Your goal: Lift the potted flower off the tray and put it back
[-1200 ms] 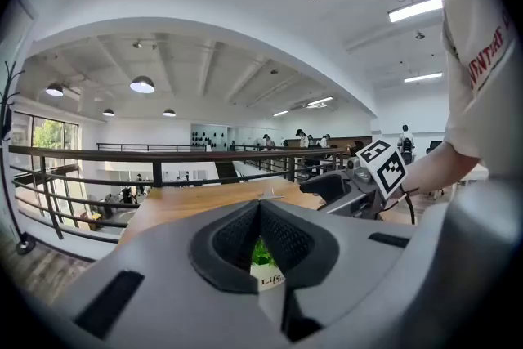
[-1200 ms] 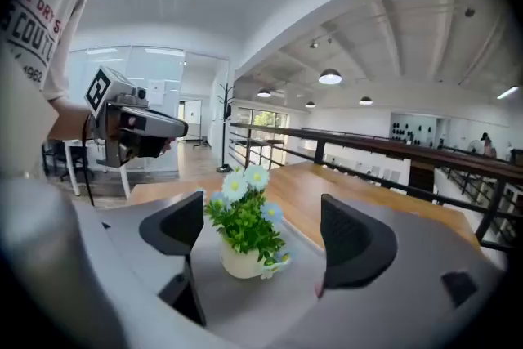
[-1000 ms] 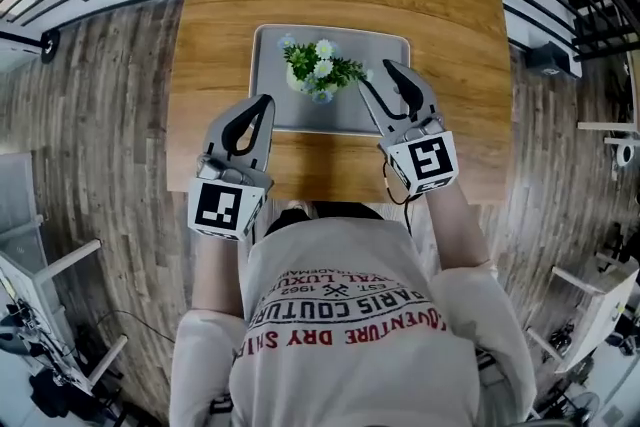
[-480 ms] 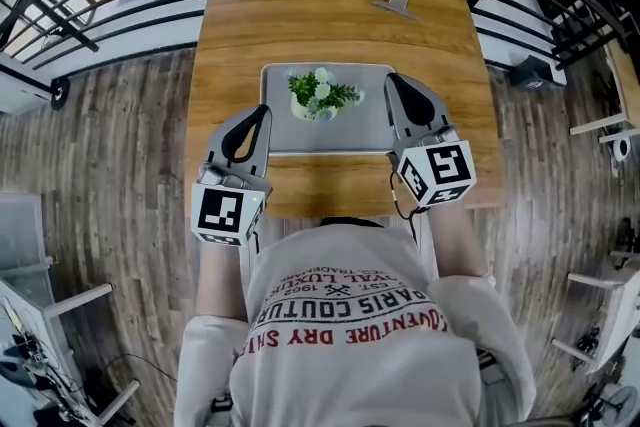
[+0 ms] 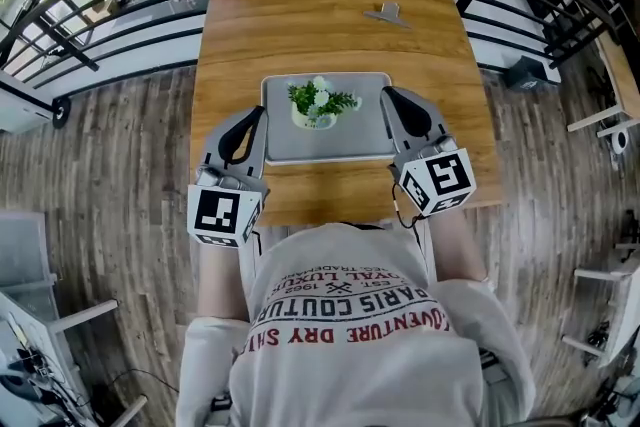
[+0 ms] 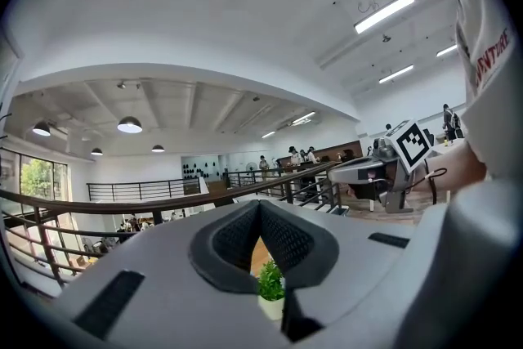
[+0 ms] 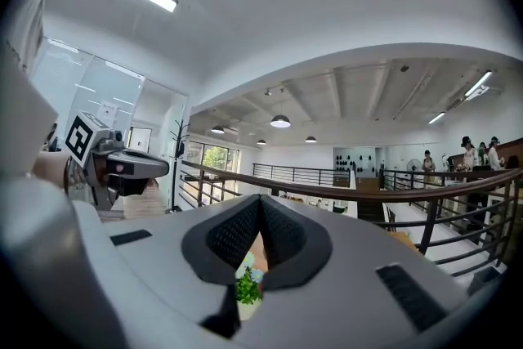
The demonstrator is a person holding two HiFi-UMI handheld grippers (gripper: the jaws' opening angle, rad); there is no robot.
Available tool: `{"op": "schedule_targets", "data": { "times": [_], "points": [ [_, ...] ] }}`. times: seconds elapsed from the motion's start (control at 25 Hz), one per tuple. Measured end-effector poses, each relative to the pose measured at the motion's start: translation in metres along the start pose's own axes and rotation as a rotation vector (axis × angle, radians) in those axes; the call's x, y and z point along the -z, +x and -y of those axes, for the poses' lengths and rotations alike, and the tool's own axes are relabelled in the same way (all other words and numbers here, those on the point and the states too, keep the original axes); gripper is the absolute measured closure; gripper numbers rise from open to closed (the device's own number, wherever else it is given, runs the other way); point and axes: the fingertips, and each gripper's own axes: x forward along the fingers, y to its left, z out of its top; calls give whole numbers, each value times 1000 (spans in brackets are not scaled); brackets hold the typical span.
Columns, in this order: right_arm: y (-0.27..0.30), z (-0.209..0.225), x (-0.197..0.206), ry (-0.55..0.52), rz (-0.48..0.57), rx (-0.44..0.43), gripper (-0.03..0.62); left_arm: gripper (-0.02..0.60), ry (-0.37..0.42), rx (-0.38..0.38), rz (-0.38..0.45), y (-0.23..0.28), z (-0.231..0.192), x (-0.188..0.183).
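A small potted flower (image 5: pixel 320 103) with white blooms stands in a pale pot on the back half of the grey tray (image 5: pixel 340 143). My left gripper (image 5: pixel 260 112) hangs shut over the tray's left edge, holding nothing. My right gripper (image 5: pixel 387 93) hangs shut over the tray's right edge, just right of the flower and apart from it. In the left gripper view the shut left gripper (image 6: pixel 260 204) leaves a slit through which the potted flower (image 6: pixel 270 284) shows. The right gripper view shows the shut right gripper (image 7: pixel 261 200) with the potted flower (image 7: pixel 246 288) below its tips.
The tray lies in the middle of a wooden table (image 5: pixel 300 15). A small metal clip-like object (image 5: pixel 385 12) lies near its far edge. A black railing (image 5: pixel 110 10) runs behind and beside the table. Plank floor surrounds it.
The right gripper's jaws, open beside the flower a second ago, have shut with nothing in them. Both grippers have risen. The flower stays on the tray.
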Motion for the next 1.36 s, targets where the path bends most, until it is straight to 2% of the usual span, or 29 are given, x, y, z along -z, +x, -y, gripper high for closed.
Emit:
{"op": "schedule_targets", "data": {
  "times": [0.2,0.8,0.92,1.08,1.36],
  "points": [
    [0,-11,1,-15,5,-23,568,569,-3,11,6,-2,3,-1],
    [-1,-6,9,16,-3,12,568,569,0,31,-8,1,10,2],
    [-1,-3,6,10,16,19,568,569,-7,24,-9,2,10,0],
    [-2,-3,6,17,33,18,568,569,-55,4,0,0,4,-2],
    [0,-1,12,19,29,21,568,569,-35,-4,-12,4,1,3]
  ]
}}
